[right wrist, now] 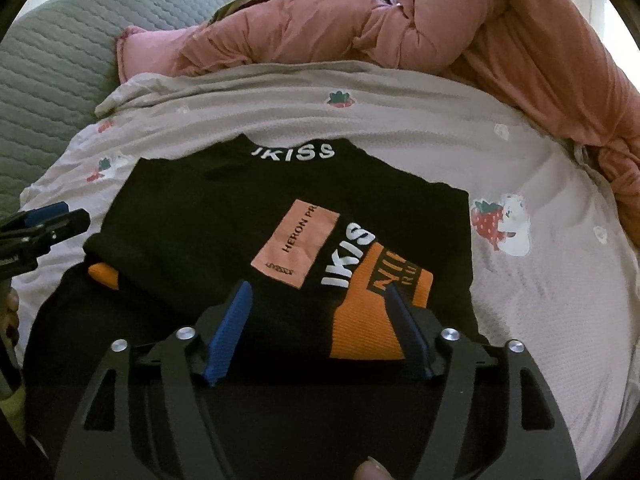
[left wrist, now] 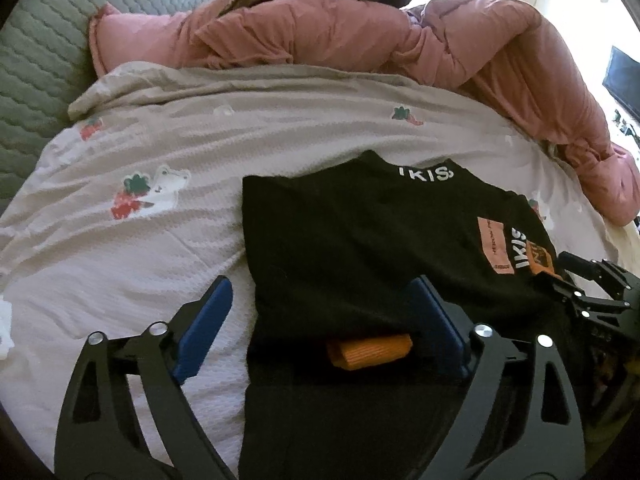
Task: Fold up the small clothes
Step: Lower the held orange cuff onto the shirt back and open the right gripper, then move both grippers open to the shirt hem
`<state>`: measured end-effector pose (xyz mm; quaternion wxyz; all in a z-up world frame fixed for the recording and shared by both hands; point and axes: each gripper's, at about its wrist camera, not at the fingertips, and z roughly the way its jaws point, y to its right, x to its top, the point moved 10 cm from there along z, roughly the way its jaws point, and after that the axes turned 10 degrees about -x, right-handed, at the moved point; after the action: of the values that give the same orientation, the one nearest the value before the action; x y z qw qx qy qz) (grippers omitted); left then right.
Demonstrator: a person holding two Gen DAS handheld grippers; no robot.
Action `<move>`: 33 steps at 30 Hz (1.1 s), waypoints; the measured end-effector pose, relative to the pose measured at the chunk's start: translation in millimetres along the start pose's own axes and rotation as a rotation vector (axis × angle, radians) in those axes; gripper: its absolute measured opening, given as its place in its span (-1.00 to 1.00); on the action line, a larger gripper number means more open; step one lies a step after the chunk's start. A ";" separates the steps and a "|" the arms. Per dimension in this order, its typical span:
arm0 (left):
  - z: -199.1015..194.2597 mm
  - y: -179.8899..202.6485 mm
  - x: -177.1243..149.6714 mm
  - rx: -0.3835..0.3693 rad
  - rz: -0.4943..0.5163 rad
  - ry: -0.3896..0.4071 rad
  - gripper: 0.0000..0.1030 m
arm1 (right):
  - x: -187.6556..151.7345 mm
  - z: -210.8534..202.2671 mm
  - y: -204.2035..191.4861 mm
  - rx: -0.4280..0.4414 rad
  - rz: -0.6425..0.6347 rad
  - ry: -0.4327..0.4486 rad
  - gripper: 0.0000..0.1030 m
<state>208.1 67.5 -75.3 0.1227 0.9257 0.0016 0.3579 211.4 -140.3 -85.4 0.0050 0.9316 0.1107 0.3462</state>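
A small black top (left wrist: 360,240) with white "IKISS" lettering, a pink patch and orange cuffs lies partly folded on the bed sheet; it also shows in the right wrist view (right wrist: 224,216). My left gripper (left wrist: 320,292) is open, its blue pads straddling the garment's left edge near an orange cuff (left wrist: 370,350). My right gripper (right wrist: 318,294) is open over the garment's near right part, by the orange cuff (right wrist: 368,320). The right gripper shows at the right edge of the left wrist view (left wrist: 576,280). The left gripper shows at the left edge of the right wrist view (right wrist: 48,220).
The pale sheet (left wrist: 140,280) has strawberry and bear prints. A bunched pink duvet (left wrist: 400,40) lies along the far and right side. A grey quilted cushion (left wrist: 36,60) is at the left.
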 end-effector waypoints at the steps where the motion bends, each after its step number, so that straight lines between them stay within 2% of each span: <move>1: -1.5 0.8 0.9 0.005 0.004 0.003 0.72 | 0.8 -1.7 0.0 0.002 0.001 0.005 0.45; 4: -6.5 2.7 2.9 0.022 0.019 0.016 0.81 | 3.2 -5.6 0.6 -0.001 0.004 0.016 0.45; 11: -15.4 7.7 5.1 0.048 0.043 0.037 0.81 | 7.6 -13.9 3.0 0.000 0.017 0.041 0.48; 13: -18.2 9.3 5.1 0.050 0.046 0.044 0.81 | 8.6 -16.8 3.1 0.000 0.020 0.050 0.69; 23: -39.3 10.5 3.6 0.062 0.041 0.101 0.81 | 12.8 -32.9 2.4 0.011 0.029 0.087 0.72; 33: -53.6 3.4 -4.7 0.078 0.026 0.117 0.81 | 20.6 -54.5 4.8 0.020 0.040 0.136 0.74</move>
<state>168.8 75.9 -39.3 0.0816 0.9072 0.0109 0.4126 192.3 -144.3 -30.3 -0.0187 0.9080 0.0958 0.4074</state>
